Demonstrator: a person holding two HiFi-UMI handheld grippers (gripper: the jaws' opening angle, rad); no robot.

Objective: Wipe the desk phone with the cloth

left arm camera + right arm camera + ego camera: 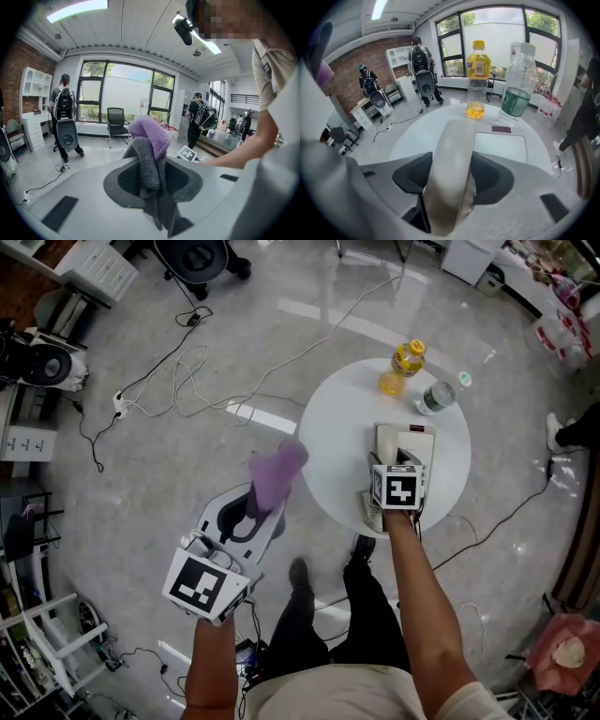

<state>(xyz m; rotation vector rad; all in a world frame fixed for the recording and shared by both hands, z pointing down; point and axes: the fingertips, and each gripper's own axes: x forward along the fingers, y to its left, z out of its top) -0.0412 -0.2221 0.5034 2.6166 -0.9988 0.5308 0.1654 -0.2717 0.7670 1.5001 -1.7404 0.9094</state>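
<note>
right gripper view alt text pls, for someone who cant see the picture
The right claw grips a beige phone handset, seen end-on in the middle of the picture. Beyond it on the round white table are the phone base, a yellow-capped bottle holding a little yellow liquid, and a clear water bottle.

Strong daylight comes from the tall black-framed windows [487, 42] ahead of the right gripper [449, 176]. White ceiling strip lights [77, 10] above the left gripper [151, 164] add to it. The glossy grey floor [319, 320] beyond both tools carries white glare streaks. Both gripper views bend at the edges and have black corners. The cream plastic handset [454, 136] between the right jaws is out of focus. The purple and grey fleece cloth [277, 472] at the left jaws looks smeared in the head view.
</note>
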